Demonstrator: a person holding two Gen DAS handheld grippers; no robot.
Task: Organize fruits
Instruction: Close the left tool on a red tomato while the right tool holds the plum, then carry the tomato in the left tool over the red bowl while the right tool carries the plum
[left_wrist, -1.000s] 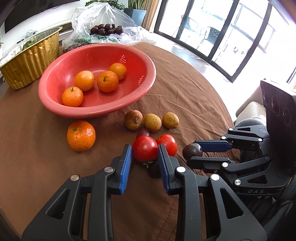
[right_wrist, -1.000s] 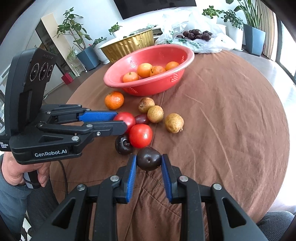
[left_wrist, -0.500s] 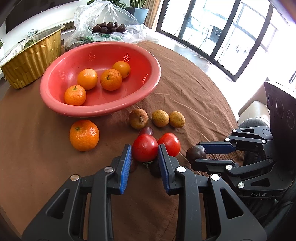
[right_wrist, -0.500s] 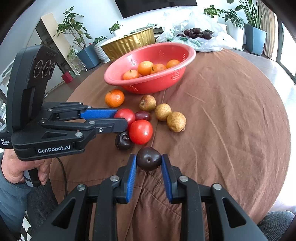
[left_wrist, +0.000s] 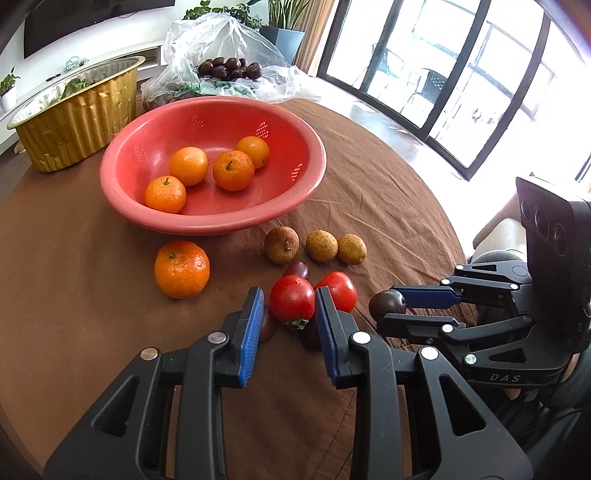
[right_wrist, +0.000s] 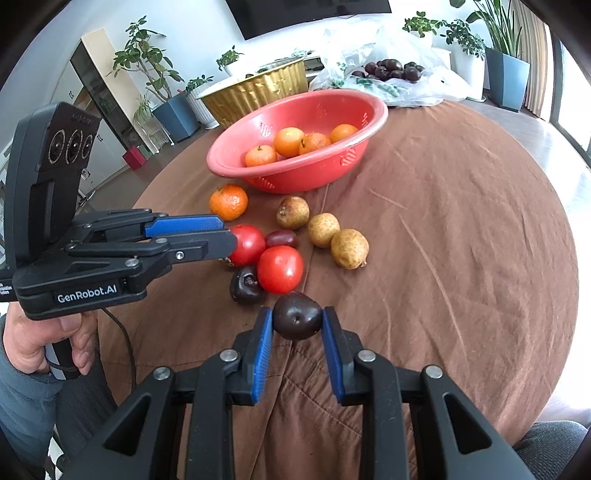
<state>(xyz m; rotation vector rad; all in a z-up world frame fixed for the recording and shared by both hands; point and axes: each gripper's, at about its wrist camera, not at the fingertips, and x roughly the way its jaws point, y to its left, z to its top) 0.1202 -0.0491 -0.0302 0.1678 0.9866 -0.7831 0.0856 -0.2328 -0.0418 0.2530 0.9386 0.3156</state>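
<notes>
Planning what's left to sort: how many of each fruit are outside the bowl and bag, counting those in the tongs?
Orange: 1
Tomatoes: 2
Brown pears: 3
Plums: 3 in view
Total: 9

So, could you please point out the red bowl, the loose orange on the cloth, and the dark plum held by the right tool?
red bowl (left_wrist: 310, 181), left wrist view, on its right rim.
loose orange (left_wrist: 181, 268), left wrist view, on its middle.
dark plum (right_wrist: 297, 315), right wrist view, on its front face.
</notes>
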